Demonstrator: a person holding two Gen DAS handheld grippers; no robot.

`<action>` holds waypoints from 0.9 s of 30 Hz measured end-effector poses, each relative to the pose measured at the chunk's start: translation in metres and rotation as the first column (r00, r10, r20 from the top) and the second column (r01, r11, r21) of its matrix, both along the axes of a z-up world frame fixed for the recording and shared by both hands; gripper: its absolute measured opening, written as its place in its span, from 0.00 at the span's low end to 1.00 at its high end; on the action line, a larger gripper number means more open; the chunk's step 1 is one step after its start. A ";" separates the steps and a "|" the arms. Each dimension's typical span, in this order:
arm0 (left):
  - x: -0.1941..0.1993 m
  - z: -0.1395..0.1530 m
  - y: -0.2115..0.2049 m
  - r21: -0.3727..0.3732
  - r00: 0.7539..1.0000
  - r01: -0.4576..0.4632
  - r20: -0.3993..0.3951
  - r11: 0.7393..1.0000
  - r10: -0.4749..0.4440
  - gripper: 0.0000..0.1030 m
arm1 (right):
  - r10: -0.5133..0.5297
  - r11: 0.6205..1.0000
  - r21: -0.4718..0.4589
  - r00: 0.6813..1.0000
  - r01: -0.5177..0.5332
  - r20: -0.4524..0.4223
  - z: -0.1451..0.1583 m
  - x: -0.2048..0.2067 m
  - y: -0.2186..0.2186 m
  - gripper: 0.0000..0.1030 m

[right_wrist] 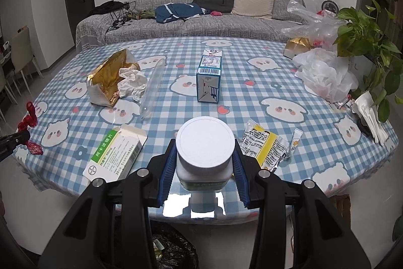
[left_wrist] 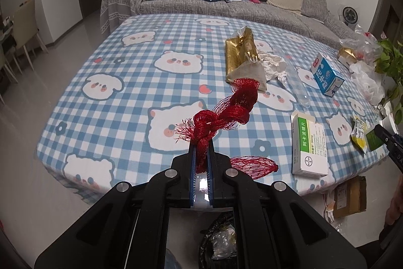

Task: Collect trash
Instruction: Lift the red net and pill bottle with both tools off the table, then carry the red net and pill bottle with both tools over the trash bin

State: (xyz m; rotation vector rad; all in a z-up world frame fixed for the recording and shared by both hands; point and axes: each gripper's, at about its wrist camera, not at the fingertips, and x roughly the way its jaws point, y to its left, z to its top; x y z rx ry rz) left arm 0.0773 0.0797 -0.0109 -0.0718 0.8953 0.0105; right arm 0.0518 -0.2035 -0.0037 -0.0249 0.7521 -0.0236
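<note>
Blue-checked bear-print tablecloth (right_wrist: 252,62): litter remains. Black-lined trash bin (right_wrist: 173,248) sits below near edge. Right gripper (right_wrist: 204,163) clamps white screw-cap plastic bottle (right_wrist: 204,150); left gripper (left_wrist: 201,155) pinches twisted red mesh net bag (left_wrist: 226,107). Risk: dangling net snags table edge, misses bin.

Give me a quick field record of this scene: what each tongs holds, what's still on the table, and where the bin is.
left tongs: shut on red mesh net
right tongs: shut on white-capped bottle
table: green medicine box, blue carton, gold bag, yellow wrapper
trash bin: below near table edge, black liner
</note>
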 end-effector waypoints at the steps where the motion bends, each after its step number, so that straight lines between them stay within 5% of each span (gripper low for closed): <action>1: -0.003 -0.001 0.001 0.001 1.000 -0.001 -0.002 1.000 0.001 0.06 | 0.002 1.000 0.001 1.000 -0.002 0.001 0.000 -0.003 0.001 0.39; 27: -0.099 -0.003 0.001 -0.033 1.000 -0.009 0.010 0.999 0.010 0.06 | 0.080 0.997 0.013 0.997 -0.080 -0.002 -0.019 -0.088 0.033 0.39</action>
